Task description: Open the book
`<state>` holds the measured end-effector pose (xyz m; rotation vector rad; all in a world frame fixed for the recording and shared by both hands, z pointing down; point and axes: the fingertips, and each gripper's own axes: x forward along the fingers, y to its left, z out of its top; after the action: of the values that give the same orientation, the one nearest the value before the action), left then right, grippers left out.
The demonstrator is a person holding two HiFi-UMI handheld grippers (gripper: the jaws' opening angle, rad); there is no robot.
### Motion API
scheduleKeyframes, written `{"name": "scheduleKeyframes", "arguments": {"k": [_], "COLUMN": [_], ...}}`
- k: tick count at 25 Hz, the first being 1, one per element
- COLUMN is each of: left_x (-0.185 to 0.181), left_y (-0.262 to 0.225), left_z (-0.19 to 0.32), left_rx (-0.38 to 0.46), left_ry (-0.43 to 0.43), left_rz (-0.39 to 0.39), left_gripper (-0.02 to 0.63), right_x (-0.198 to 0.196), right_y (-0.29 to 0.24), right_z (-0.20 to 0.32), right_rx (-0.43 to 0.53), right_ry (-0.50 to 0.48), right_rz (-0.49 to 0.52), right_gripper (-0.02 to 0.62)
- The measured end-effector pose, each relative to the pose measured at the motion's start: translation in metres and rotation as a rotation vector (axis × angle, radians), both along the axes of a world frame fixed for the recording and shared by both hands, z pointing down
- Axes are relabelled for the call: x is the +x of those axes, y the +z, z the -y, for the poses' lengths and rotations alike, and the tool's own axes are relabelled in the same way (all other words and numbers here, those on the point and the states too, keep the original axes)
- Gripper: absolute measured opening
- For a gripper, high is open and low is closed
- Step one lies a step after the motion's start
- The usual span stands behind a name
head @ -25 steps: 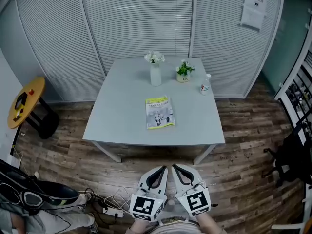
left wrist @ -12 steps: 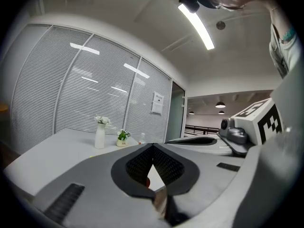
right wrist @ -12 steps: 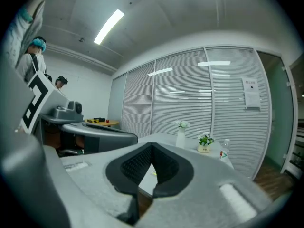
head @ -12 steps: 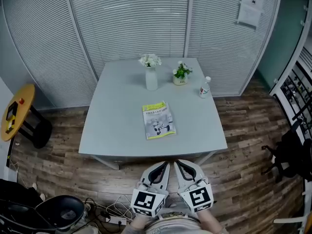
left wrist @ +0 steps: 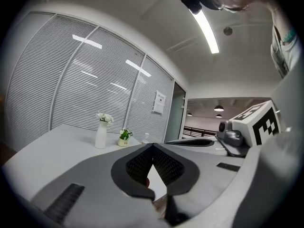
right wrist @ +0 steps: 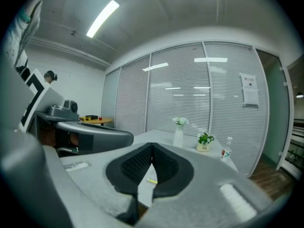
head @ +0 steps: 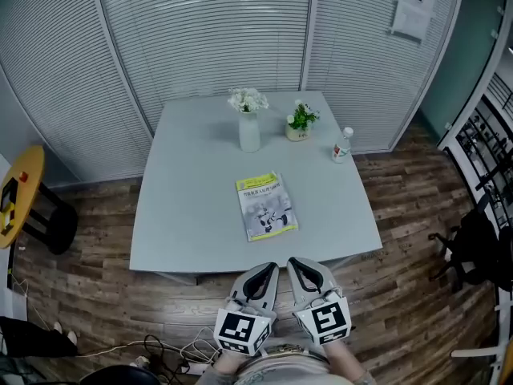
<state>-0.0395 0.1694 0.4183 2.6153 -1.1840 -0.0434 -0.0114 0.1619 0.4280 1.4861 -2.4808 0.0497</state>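
Both jaws-pressed-together, empty grippers, left gripper (head: 268, 269) and right gripper (head: 296, 263), sit just off the table's (head: 180, 223) near edge, and the closed book (head: 266, 206) lies flat at 12 o'clock, long axis roughly 12-to-6, marginally nearer the left one.

Head view steeply down; gripper views level; share table (head: 192, 183).
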Motion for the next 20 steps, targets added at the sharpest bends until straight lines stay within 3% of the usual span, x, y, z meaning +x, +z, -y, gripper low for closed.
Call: {"name": "scheduleKeyframes", "arguments": {"k": [10, 20], "left_x": [-0.031, -0.027], "left_y": [0.015, 0.026], "left_z": [0.027, 0.051], "left_rx": [-0.022, -0.066], "left_ry": [0.024, 0.055], "left_rz": [0.006, 0.017], "left_gripper": [-0.002, -0.002], "right_x": [-0.022, -0.018], "right_y": [0.010, 0.023], "right_z": [0.027, 0.047], "right_rx": [-0.025, -0.071], "right_ry": [0.045, 0.077], "right_rz": [-0.003, 0.003], "right_gripper": [0.000, 0.000]}}
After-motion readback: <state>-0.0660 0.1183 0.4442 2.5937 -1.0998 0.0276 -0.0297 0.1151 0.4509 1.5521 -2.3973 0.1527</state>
